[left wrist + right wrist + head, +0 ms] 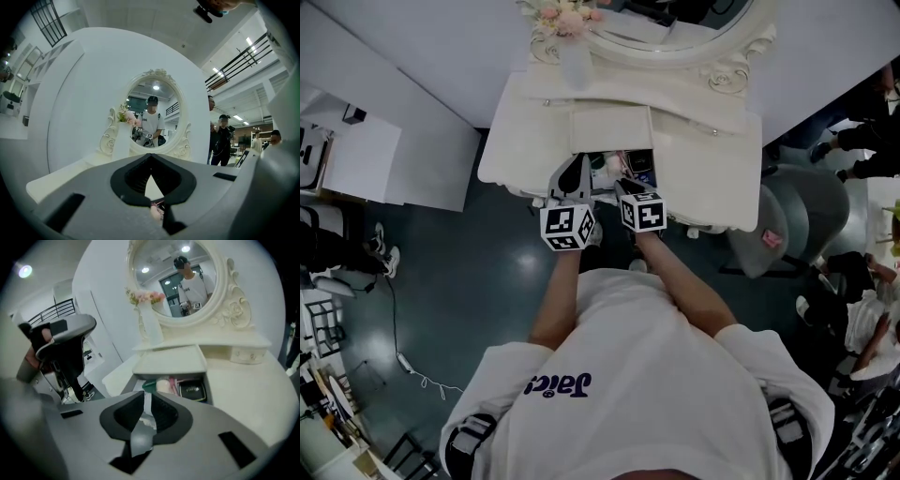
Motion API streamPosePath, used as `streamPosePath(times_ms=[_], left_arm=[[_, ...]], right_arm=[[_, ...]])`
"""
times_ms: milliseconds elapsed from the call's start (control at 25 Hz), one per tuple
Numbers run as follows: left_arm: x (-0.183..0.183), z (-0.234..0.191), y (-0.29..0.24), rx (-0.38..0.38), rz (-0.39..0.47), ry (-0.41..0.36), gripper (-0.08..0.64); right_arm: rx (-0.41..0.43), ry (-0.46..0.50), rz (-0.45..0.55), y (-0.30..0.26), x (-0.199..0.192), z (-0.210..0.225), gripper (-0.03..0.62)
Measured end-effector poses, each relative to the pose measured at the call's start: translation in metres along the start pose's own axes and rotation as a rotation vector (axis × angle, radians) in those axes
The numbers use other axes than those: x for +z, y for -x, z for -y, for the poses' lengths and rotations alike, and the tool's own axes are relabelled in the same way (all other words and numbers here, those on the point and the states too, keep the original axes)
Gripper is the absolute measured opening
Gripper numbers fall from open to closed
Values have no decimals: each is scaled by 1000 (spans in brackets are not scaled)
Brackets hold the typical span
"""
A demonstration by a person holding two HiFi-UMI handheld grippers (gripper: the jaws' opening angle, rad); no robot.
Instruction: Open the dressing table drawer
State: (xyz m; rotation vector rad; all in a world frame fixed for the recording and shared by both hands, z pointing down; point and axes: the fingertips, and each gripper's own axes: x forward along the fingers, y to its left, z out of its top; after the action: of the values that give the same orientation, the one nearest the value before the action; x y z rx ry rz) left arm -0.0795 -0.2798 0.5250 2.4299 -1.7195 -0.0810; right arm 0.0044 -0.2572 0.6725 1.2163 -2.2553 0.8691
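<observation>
The white dressing table (534, 131) stands under an oval mirror (666, 28). Its middle drawer (581, 164) is pulled out toward me. A pink bottle (163, 384) and a black compact (191, 390) lie inside the drawer (206, 392). My left gripper (578, 161) is level at the drawer's left front, its jaws meeting at the tips (151, 161) with nothing held. My right gripper (619, 180) tilts down over the drawer's front. Only a narrow slit (146, 397) parts its jaws, and nothing is gripped.
A white vase of pink flowers (572, 47) stands at the mirror's left on the tabletop. A grey chair (797, 220) is close on the right, with people (862, 141) beyond it. A white cabinet (356, 155) and a floor cable (403, 361) are at the left.
</observation>
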Motion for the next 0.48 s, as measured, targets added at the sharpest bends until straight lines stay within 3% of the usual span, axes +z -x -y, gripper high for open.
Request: streamPosePath(times_ms=[320, 480], left_arm=[[16, 12, -17, -35, 29, -24, 14], [27, 19, -26, -64, 43, -43, 14]], right_arm=[[-49, 202, 249, 40, 92, -6, 26], [-33, 223, 352, 58, 122, -17, 12]])
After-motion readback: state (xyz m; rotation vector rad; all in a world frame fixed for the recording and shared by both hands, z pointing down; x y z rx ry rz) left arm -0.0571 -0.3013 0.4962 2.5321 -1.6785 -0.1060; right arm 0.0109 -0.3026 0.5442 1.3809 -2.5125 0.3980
